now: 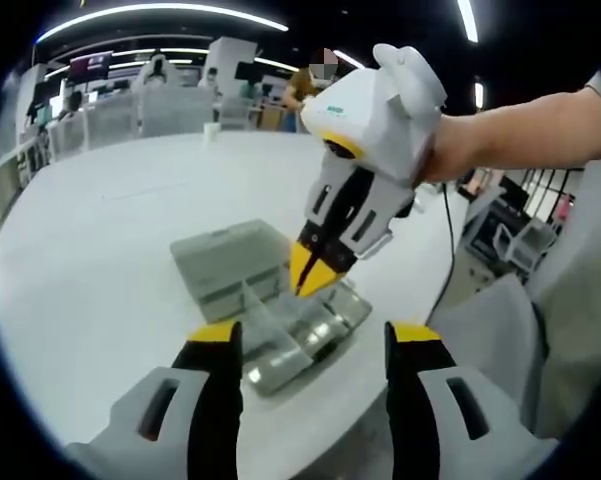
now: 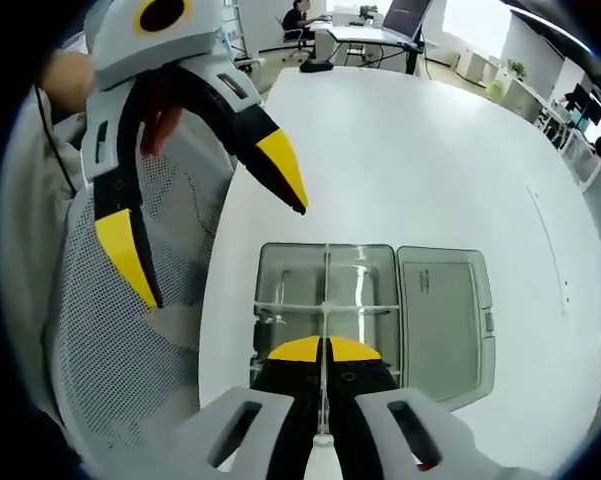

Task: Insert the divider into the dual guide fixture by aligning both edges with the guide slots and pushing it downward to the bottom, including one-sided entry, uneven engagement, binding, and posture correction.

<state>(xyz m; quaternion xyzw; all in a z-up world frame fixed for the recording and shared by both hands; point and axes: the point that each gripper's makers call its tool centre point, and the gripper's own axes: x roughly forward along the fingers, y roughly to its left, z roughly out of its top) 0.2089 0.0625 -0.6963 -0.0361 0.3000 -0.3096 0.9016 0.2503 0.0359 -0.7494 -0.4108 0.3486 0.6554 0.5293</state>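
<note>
Right gripper [image 2: 323, 352] pinched on clear divider [image 2: 325, 300], standing upright in clear fixture box [image 2: 280, 285], lid [image 2: 435, 310] open right. Left gripper [image 2: 220, 235] jaws wide, hovering near-left over white table [image 2: 410, 150].

Divider [image 2: 325, 300] lower end hidden btwn right gripper [image 2: 324, 350] tips; clear box [image 2: 435, 320] near edge behind gripper body.
</note>
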